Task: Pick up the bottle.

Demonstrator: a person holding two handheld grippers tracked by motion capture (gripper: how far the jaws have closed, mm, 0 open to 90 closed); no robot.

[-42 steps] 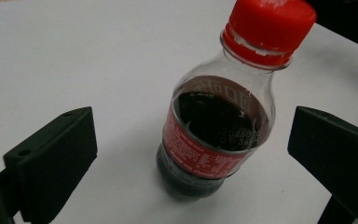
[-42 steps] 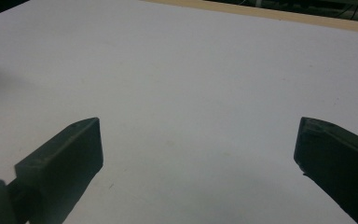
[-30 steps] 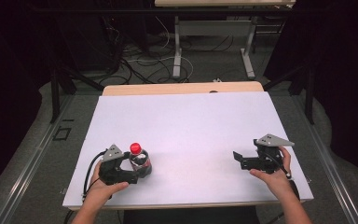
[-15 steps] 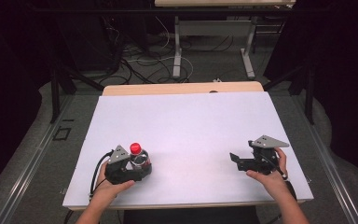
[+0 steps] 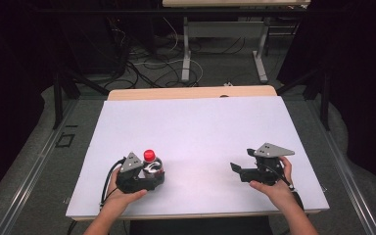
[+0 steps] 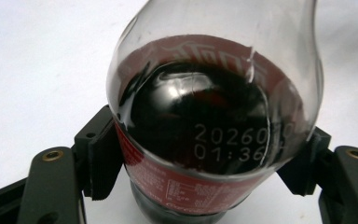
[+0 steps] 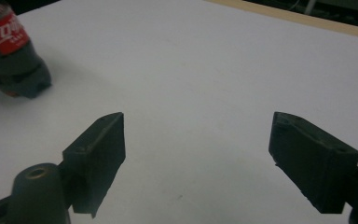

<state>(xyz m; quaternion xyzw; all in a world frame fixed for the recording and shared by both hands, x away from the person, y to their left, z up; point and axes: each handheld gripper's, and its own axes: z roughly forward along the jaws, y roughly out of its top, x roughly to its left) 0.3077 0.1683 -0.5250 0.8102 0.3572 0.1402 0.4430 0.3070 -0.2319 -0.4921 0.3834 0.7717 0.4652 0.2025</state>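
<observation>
White tabletop (image 5: 200, 132) under your hands; your left gripper (image 6: 200, 158) clamps the cola bottle (image 6: 214, 116); your right gripper (image 7: 196, 158) rests well apart, jaws spread wide.

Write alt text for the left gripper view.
A cola bottle with a red label stands between the left gripper's two black jaws, which press its sides. Dark liquid and a printed date code show through the clear plastic, with the white table behind.
</observation>
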